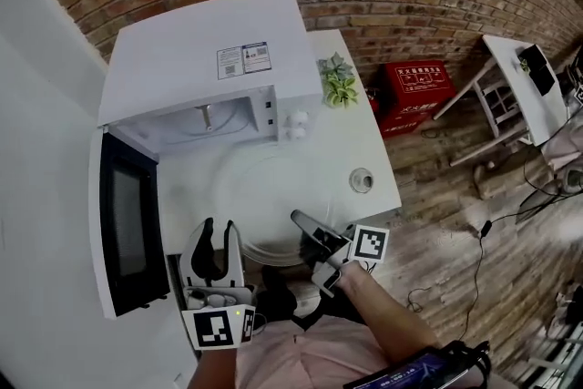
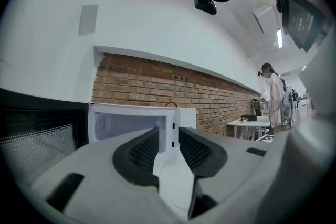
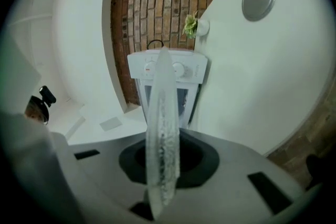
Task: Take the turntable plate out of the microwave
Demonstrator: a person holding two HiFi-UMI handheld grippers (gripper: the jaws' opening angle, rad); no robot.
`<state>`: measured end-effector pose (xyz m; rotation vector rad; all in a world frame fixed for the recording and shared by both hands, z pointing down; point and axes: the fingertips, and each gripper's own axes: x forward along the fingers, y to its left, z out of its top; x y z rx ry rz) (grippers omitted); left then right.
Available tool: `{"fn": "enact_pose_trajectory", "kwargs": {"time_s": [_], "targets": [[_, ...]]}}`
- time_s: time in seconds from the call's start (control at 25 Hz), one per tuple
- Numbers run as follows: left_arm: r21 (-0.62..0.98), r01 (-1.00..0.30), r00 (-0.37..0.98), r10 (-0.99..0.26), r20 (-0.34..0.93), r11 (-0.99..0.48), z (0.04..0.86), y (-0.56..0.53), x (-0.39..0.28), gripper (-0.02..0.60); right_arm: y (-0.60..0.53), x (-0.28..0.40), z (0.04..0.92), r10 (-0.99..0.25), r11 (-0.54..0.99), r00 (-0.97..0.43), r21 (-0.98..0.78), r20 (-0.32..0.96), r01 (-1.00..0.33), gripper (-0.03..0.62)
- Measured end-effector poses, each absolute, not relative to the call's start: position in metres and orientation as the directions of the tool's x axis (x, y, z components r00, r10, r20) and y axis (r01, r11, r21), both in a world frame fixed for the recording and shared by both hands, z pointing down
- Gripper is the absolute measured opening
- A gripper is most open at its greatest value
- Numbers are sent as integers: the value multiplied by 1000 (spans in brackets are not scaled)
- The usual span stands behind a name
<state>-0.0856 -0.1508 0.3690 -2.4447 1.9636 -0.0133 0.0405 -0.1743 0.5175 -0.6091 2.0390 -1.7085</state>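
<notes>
My right gripper (image 1: 302,220) is clamped on the rim of the clear round glass turntable plate (image 1: 264,200), so I can carry it flat at the white table's (image 1: 364,127) front edge, clear of the white microwave (image 1: 196,59). My left gripper (image 1: 219,240) stands with its 2 jaws apart and empty, free to steady the plate.

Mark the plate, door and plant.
plate (image 3: 163,113): right gripper view, on its rim, seen edge-on.
door (image 1: 127,232): head view, on its dark window.
plant (image 1: 339,79): head view, on its leaves.

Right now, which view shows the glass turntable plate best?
The head view: the whole turntable plate shows, its rim held by the right gripper. The right gripper view shows only its edge; in the left gripper view I cannot make it out.
</notes>
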Motion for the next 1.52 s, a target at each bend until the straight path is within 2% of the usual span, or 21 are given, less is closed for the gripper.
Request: {"fn": "enact_pose_trajectory", "kwargs": {"time_s": [0.36, 0.64, 1.52], "targets": [[-14, -979, 203, -979, 7, -203, 376, -167, -15, 129, -184, 147, 537, -597, 142, -802, -983, 11, -119, 28], [-31, -981, 191, -981, 19, -192, 381, -179, 28, 129, -202, 201, 556, -601, 121, -798, -983, 37, -136, 28], [-64, -994, 79, -995, 63, -83, 392, -196, 33, 129, -243, 208, 566, -539, 104, -842, -991, 20, -89, 28]]}}
